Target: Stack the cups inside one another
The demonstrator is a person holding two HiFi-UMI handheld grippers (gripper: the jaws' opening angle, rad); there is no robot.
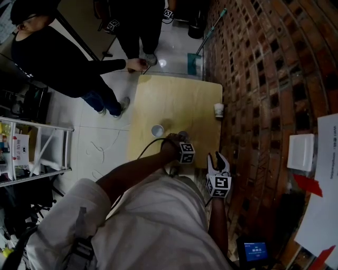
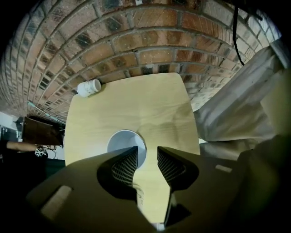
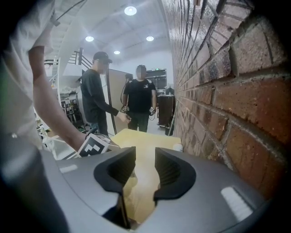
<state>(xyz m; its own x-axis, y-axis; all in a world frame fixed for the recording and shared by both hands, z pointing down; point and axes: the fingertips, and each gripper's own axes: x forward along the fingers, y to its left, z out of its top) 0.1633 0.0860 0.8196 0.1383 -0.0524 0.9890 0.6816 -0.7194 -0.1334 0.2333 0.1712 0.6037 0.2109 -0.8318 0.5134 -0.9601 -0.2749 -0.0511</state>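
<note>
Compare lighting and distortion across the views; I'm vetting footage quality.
Head view: dim, dark corners, brick wall bowed by fisheye, table brightest. Left gripper view: wall curves strongly, heavy vignette, left gripper shadowed. Right gripper view: ceiling lights flare white, scene well lit.

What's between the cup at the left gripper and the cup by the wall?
Nothing: bare tabletop between near cup and wall cup, per left gripper view.
</note>
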